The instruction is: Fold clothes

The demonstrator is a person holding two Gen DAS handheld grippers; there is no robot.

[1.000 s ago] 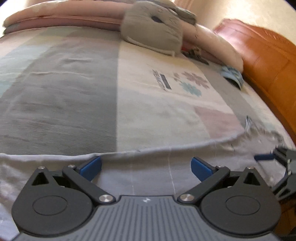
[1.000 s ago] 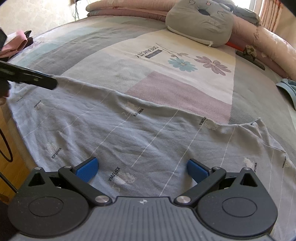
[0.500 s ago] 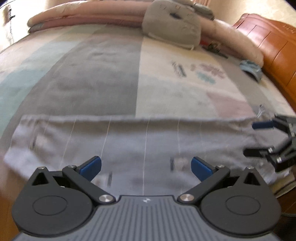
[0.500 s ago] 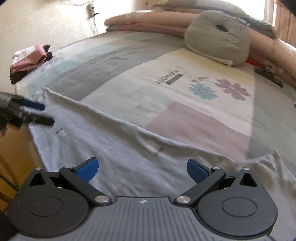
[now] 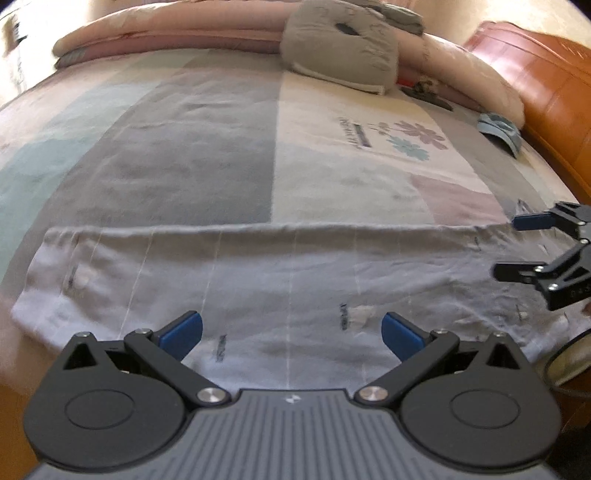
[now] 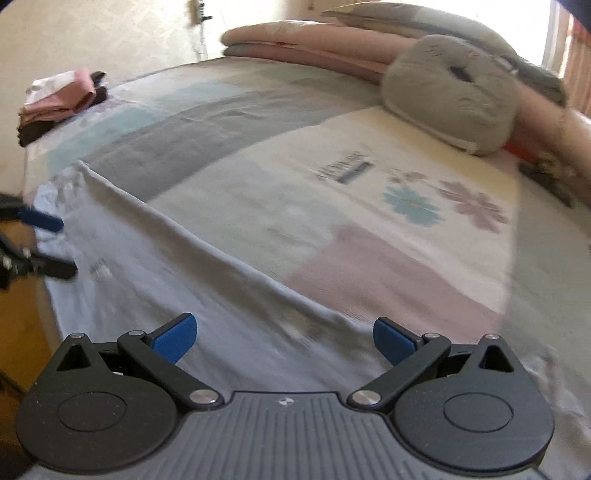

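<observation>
A pale grey garment [image 5: 288, 280] with thin white stripes and small printed logos lies flat along the near edge of the bed, its far edge straight. In the right wrist view the same garment [image 6: 207, 295] runs diagonally from upper left to lower right. My left gripper [image 5: 291, 332] hovers open above its near middle, with nothing between the blue pads. My right gripper [image 6: 284, 338] is open too, over the garment's right part. Each gripper shows in the other's view: the right gripper [image 5: 517, 245] at the right edge, the left gripper [image 6: 59, 247] at the left edge.
The bed carries a patchwork cover [image 5: 207, 155] in grey, cream, pink and teal. A grey plush cushion [image 5: 340, 61] and rolled pink bedding [image 5: 166, 33] lie at the far end. An orange headboard [image 5: 546, 85] runs along the right. Folded clothes [image 6: 62, 103] are stacked at the bed's far left corner.
Both grippers have pulled back and up from the garment. More of the flat garment now shows in the left wrist view, and both views have swung toward the far end of the bed.
</observation>
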